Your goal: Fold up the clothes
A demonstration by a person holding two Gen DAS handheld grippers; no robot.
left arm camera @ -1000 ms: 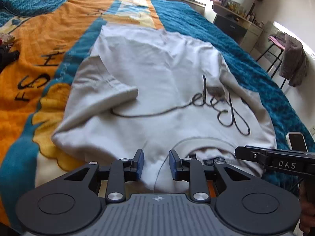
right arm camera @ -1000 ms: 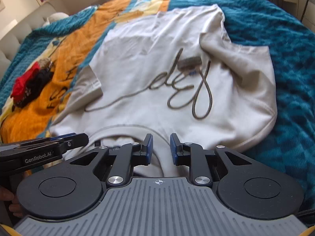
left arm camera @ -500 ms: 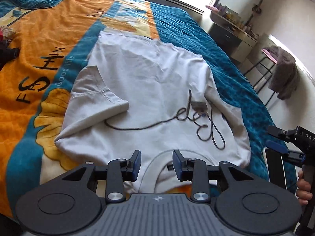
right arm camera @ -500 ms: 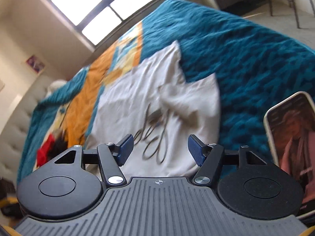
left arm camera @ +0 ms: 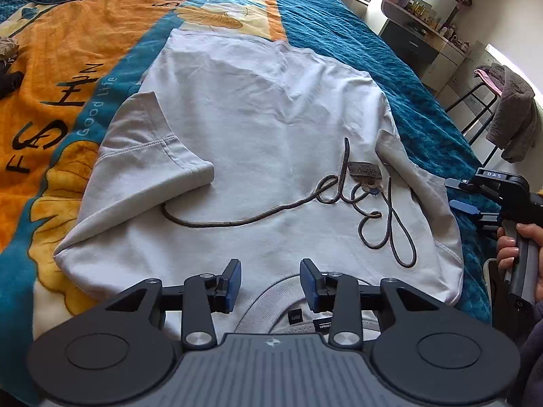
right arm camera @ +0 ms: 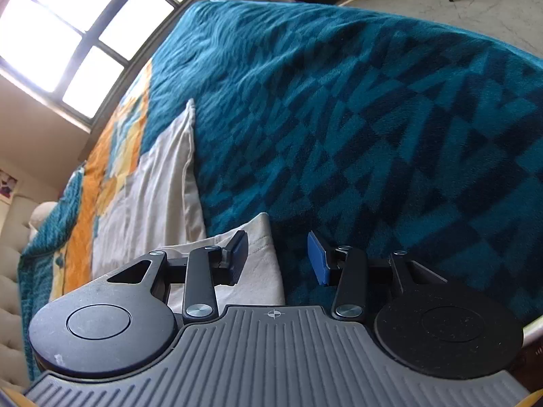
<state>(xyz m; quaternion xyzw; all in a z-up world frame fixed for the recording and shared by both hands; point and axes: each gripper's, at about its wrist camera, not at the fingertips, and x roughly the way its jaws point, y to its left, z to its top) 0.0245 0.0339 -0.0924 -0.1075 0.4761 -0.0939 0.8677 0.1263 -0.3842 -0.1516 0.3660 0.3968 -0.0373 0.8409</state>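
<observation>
The left gripper [left arm camera: 270,281] hangs with its jaws apart over the near collar of the white T-shirt [left arm camera: 258,129], holding nothing. The right gripper [right arm camera: 276,259] also stands parted and empty, at the shirt's right sleeve edge [right arm camera: 261,254] — its left finger is over cloth, its right finger over blanket. The shirt lies flat on a teal and orange blanket [left arm camera: 68,68] covering the bed, collar near, hem far, long axis running away toward the window [right arm camera: 68,34]. Only the left view shows the cursive lettering [left arm camera: 366,203], both sleeves folded inward, the dresser [left arm camera: 417,44] and a draped stool [left arm camera: 505,115] at right. The right view alone shows bare floor [right arm camera: 458,10] beyond the bed.
</observation>
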